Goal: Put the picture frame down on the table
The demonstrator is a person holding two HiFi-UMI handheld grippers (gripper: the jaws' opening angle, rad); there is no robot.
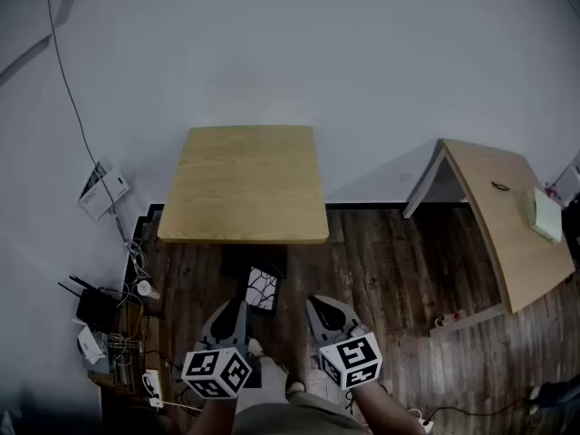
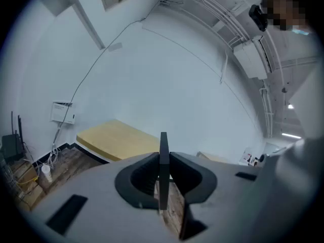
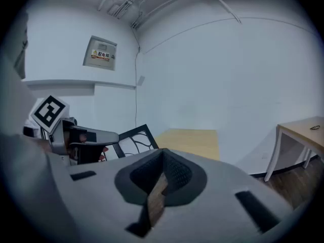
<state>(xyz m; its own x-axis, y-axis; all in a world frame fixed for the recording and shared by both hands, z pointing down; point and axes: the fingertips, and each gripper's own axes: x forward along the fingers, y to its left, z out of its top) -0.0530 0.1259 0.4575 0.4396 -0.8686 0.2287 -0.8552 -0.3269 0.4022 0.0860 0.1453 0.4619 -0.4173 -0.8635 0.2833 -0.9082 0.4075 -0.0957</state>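
We're mid-carry. The picture frame (image 1: 263, 290) hangs over the wood floor (image 1: 390, 261), just short of the table (image 1: 245, 184), not yet above it and nowhere touching it.

The left gripper (image 1: 237, 314) has it: its own view shows the jaws clamped on the frame's thin dark edge, w/ the frame standing edge-on btwn them. The right gripper view shows the frame's patterned face sticking out ahead of the left gripper, tilted.

The right gripper (image 1: 319, 308) is empty, jaws drawn nearly together w/ only floor showing through the slit. It sits just beside the left one, apart from the frame.

Pose: both grippers are low and tucked near our body, pointing fwd at the table, marker cubes nearest us.

Next, prob.: we reach the left gripper fwd till the frame is over the tabletop, then lower it. We let go only once the frame rests on the wood. The grip is on one edge only, so we keep it slow, or the frame may swing or tip.
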